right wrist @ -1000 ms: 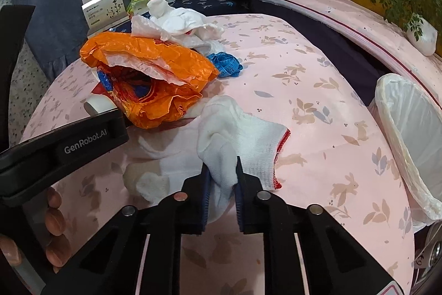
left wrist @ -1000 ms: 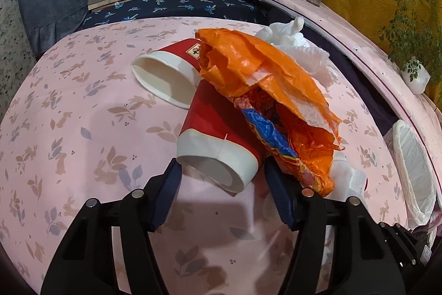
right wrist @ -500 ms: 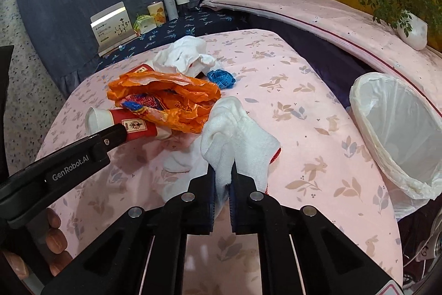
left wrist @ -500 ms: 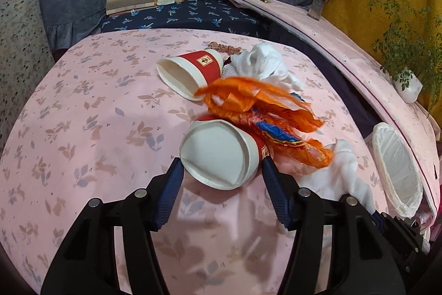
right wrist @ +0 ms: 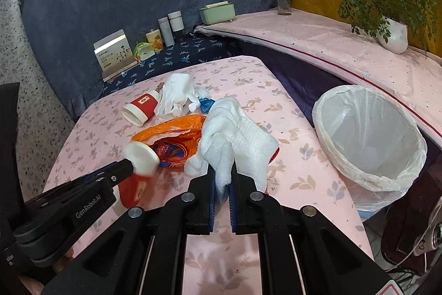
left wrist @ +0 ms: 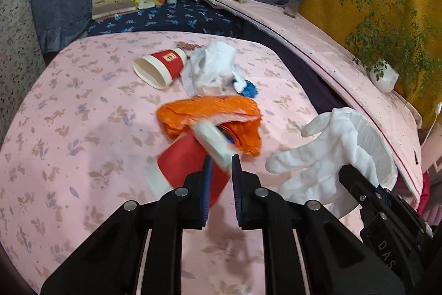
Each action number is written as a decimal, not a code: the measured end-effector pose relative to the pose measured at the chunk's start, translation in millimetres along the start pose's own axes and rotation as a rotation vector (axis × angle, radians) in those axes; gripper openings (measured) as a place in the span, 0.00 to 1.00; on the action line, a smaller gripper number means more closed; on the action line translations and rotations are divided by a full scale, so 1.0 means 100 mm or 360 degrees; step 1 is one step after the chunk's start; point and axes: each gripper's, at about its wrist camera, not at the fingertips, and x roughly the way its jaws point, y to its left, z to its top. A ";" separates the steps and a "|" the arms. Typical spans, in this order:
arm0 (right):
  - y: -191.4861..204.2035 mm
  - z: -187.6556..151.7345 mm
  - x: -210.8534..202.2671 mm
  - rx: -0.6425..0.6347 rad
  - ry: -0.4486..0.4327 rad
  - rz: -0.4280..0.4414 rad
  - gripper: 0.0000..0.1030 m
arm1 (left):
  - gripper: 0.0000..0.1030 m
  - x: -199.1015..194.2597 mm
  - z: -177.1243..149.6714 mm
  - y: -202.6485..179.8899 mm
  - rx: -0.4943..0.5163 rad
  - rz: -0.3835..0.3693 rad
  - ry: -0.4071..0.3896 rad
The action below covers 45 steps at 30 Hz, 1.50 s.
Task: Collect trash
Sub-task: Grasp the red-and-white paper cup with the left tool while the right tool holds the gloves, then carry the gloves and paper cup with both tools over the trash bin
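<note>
Left tool (left wrist: pixel 219 165) pinched on rim of red paper cup (left wrist: pixel 187 156), jaws just closed onto it; cup lifted clear of pink tabletop (left wrist: pixel 69 143), blurred, hanging tilted. Right tool (right wrist: pixel 221 179) clamped tight on white knit glove (right wrist: pixel 237 134), glove draped over the fingertips.

Just beyond: orange snack wrapper (left wrist: pixel 212 112) lying under and beside the held cup. Further: second red cup (left wrist: pixel 160 67) on its side, white gloves (left wrist: pixel 212 68) bunched next to it, blue scrap (left wrist: pixel 250 87) beside them. Lined bin (right wrist: pixel 370 134) at right edge of tabletop, seemingly empty.

Risks, judged: thin rim grip likely to let cup slip or crush during swing to bin; dangling glove could snag bin liner or drop short; the two tools close together, could knock each other.

Views: right wrist shows bin mouth whole and left tool from the side; left wrist shows only a sliver of bin behind the glove, but gives the rim pinch plainly. Far shelf clutter, plants untouched.
</note>
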 end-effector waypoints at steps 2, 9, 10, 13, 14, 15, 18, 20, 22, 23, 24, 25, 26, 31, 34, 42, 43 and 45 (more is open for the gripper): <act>-0.06 0.00 -0.05 0.0012 -0.0010 -0.0004 0.08 | 0.11 0.01 -0.03 -0.07 0.0025 0.0014 0.0010; -0.28 -0.06 -0.16 0.0064 -0.0012 -0.0023 0.08 | 0.35 -0.02 -0.19 -0.11 0.0039 0.0046 0.0045; -0.32 -0.08 -0.17 0.0071 -0.0009 -0.0027 0.08 | 0.55 -0.04 -0.24 -0.09 0.0047 0.0067 0.0033; -0.39 -0.12 -0.18 0.0089 0.0000 -0.0025 0.08 | 0.67 -0.09 -0.36 -0.07 0.0112 0.0158 0.0005; -0.40 -0.13 -0.17 0.0093 0.0003 -0.0023 0.08 | 0.71 -0.07 -0.40 -0.05 0.0130 0.0169 0.0020; -0.41 -0.14 -0.17 0.0096 0.0009 -0.0019 0.08 | 0.73 -0.04 -0.42 -0.03 0.0132 0.0187 0.0033; -0.42 -0.18 -0.13 0.0099 0.0025 -0.0008 0.08 | 0.75 0.04 -0.46 0.03 0.0123 0.0230 0.0067; -0.41 -0.19 -0.10 0.0098 0.0036 -0.0002 0.08 | 0.81 0.07 -0.46 0.04 0.0095 0.0223 0.0076; -0.40 -0.20 -0.08 0.0097 0.0039 0.0002 0.08 | 0.87 0.10 -0.44 0.01 0.0086 0.0233 0.0052; -0.40 -0.19 -0.07 0.0094 0.0040 0.0003 0.08 | 0.87 0.12 -0.43 -0.01 0.0100 0.0246 0.0042; -0.40 -0.19 -0.07 0.0092 0.0041 0.0003 0.08 | 0.87 0.15 -0.42 -0.03 0.0119 0.0255 0.0040; -0.40 -0.19 -0.05 0.0092 0.0044 0.0002 0.08 | 0.87 0.19 -0.40 -0.05 0.0134 0.0273 0.0040; -0.41 -0.18 -0.04 0.0094 0.0047 0.0001 0.08 | 0.87 0.22 -0.38 -0.05 0.0142 0.0292 0.0037; -0.44 -0.18 0.01 0.0105 0.0056 -0.0006 0.08 | 0.89 0.42 -0.27 0.10 0.0087 0.0355 0.0072; -0.45 -0.17 0.07 0.0102 0.0067 -0.0009 0.08 | 0.89 0.47 -0.22 0.17 -0.0012 0.0296 0.0084; -0.39 -0.11 0.20 0.0078 0.0083 0.0000 0.08 | 0.84 0.59 -0.13 0.15 -0.0049 0.0263 0.0116; -0.38 -0.11 0.21 0.0071 0.0083 0.0001 0.08 | 0.80 0.59 -0.14 0.14 -0.0048 0.0255 0.0119; -0.37 -0.10 0.22 0.0061 0.0083 0.0000 0.08 | 0.80 0.59 -0.14 0.13 -0.0032 0.0246 0.0121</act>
